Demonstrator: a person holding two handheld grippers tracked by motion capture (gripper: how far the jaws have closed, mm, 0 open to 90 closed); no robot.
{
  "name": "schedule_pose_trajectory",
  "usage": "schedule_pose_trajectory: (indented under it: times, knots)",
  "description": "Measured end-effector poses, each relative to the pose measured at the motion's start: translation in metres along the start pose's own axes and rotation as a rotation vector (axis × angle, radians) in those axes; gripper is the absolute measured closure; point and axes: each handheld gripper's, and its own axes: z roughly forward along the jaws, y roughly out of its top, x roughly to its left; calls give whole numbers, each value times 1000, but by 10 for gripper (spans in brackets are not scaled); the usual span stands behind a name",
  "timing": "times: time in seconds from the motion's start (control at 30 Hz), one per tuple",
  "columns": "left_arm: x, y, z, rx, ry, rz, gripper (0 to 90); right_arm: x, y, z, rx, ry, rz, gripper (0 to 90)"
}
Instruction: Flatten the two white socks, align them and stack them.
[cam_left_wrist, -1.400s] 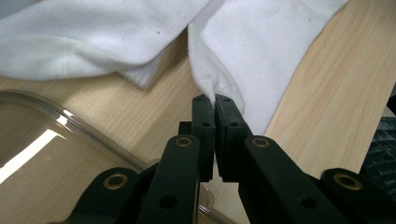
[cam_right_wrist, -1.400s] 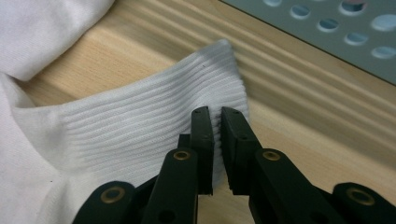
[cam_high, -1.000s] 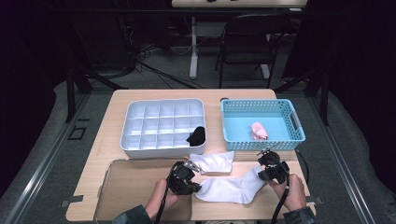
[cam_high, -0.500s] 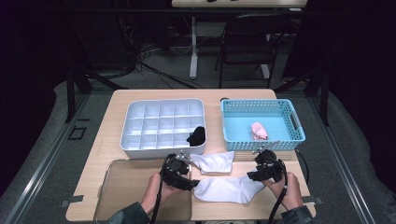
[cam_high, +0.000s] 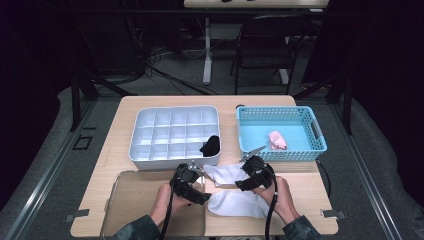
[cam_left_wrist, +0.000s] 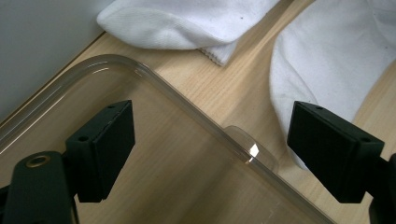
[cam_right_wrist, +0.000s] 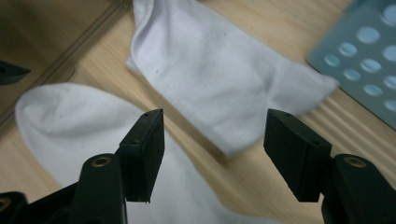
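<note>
Two white socks lie on the wooden table near its front edge: one sock (cam_high: 222, 173) (cam_left_wrist: 187, 21) (cam_right_wrist: 219, 79) closer to the bins, the other sock (cam_high: 235, 204) (cam_left_wrist: 322, 70) (cam_right_wrist: 70, 126) nearer me. My left gripper (cam_high: 192, 181) (cam_left_wrist: 210, 140) is open over the corner of a clear lid, just left of the socks, holding nothing. My right gripper (cam_high: 250, 175) (cam_right_wrist: 215, 158) is open above the socks, its jaws spread over the far sock's edge, nothing gripped.
A white compartment tray (cam_high: 150, 150) with a black item (cam_high: 211, 145) in one cell stands behind the socks. A blue basket (cam_high: 250, 145) holding a pink roll (cam_high: 277, 140) is at the right. A clear plastic lid (cam_high: 135, 200) (cam_left_wrist: 154, 154) lies front left.
Both grippers have moved away from me, toward the bins, and closed in a little on the far sock. The socks lie as before.
</note>
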Motion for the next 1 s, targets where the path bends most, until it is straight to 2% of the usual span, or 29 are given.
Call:
schedule_pose_trajectory:
  times: [0.1, 0.13, 0.2, 0.27, 0.3, 0.37, 0.43, 0.5, 0.53, 0.63, 0.73, 0.77, 0.8, 0.83, 0.9, 0.97, 1.0]
  knots:
    - [1, 1, 1, -1, 0, 1, 157, 1, 8, 10, -1, -21, -15, 390]
    - [1, 1, 1, 1, -1, 2, 158, 0, 9, 13, 6, -43, -21, 386]
    - [1, 1, 1, 5, -5, 6, 160, -3, 9, 17, 11, -65, 6, 393]
    - [1, 1, 1, 0, -5, 7, 161, -11, 6, 16, -4, -76, 60, 404]
    - [1, 1, 0, 0, -4, 7, 161, -15, 4, 16, -21, -79, 94, 417]
    - [2, 2, 0, -1, -7, 5, 162, -21, 1, 14, -23, -70, 126, 425]
    - [2, 2, 0, -3, -5, 6, 163, -22, 1, 16, -18, -69, 121, 424]
    - [2, 2, 0, -2, -5, 7, 163, -17, 2, 19, -19, -70, 96, 419]
    - [2, 3, 1, -1, -5, 7, 164, -14, 3, 20, -35, -70, 85, 419]
    - [2, 3, 2, 1, -9, 6, 164, -9, 7, 23, -8, -62, 47, 426]
    - [2, 3, 3, 7, -16, 7, 166, -7, 5, 35, 18, -69, 61, 547]
    - [1, 3, 3, 11, -17, 9, 168, -8, 6, 35, 63, -67, 32, 580]
    - [1, 3, 3, 12, -17, 10, 171, -9, 5, 35, 58, -48, 33, 614]
    - [2, 3, 3, 14, -16, 9, 173, -7, 5, 35, 47, -60, 43, 672]
    - [3, 3, 4, 14, -16, 4, 178, -7, 5, 34, 52, -64, 31, 767]
    - [4, 3, 4, 17, -22, 0, 181, -8, 5, 31, 80, -67, 18, 819]
    - [4, 3, 4, 17, -21, -2, 181, -5, 1, 33, 23, -70, 71, 832]
